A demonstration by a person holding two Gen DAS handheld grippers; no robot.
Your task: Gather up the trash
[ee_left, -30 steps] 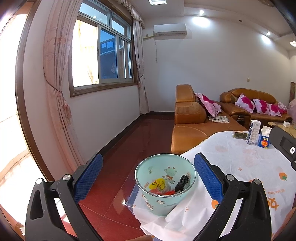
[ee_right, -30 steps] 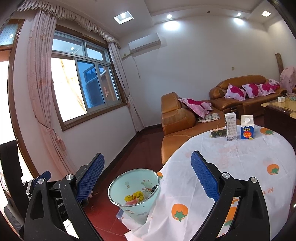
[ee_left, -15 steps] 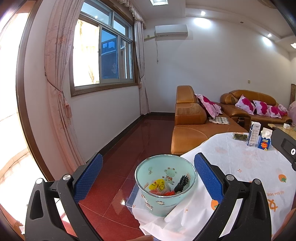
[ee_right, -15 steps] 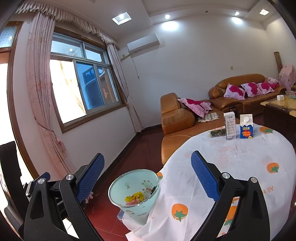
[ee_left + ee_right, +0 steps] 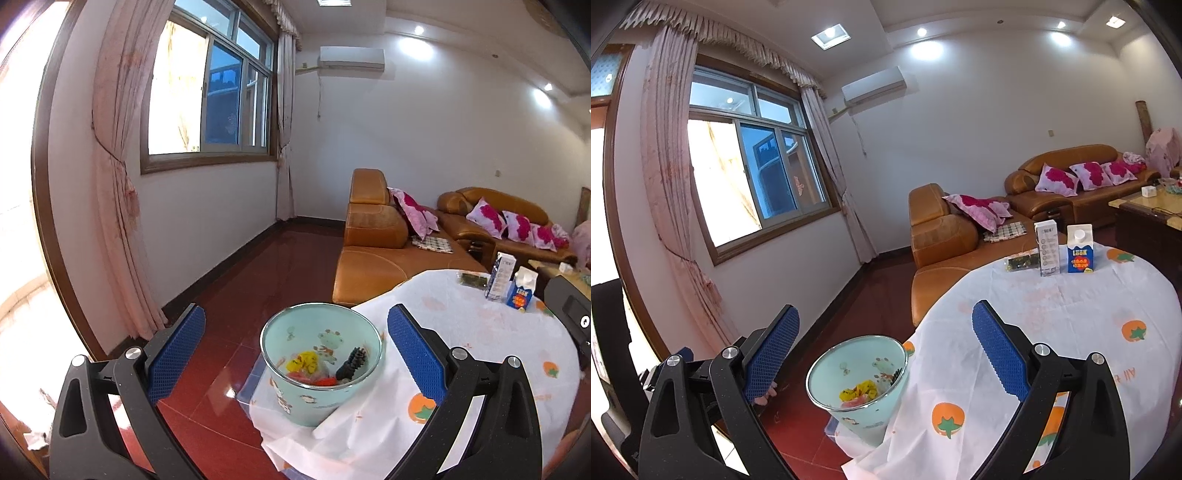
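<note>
A pale green cartoon-printed bin (image 5: 314, 391) (image 5: 864, 417) stands at the near edge of the white table with orange prints (image 5: 480, 332) (image 5: 1052, 332). Inside it lie yellow, red and black scraps (image 5: 325, 365) (image 5: 858, 391). My left gripper (image 5: 295, 339) is open, its blue pads on either side of the bin and above it, holding nothing. My right gripper (image 5: 886, 336) is open too, empty, above the bin's right rim. At the table's far side stand a white carton (image 5: 500, 277) (image 5: 1047, 247) and a blue carton (image 5: 521, 288) (image 5: 1079, 249), with a dark flat packet (image 5: 472, 278) (image 5: 1021, 262) beside them.
An orange leather sofa (image 5: 373, 251) (image 5: 945, 236) with pink cushions sits behind the table. Red tiled floor (image 5: 258, 280) runs left to the wall and curtained window (image 5: 207, 96). A coffee table (image 5: 1145, 210) stands at far right. My right gripper's body (image 5: 569, 317) shows at the left wrist view's right edge.
Both views have shifted only slightly; the cartons sit a little further right in the left wrist view. Both grippers stay open and empty.
</note>
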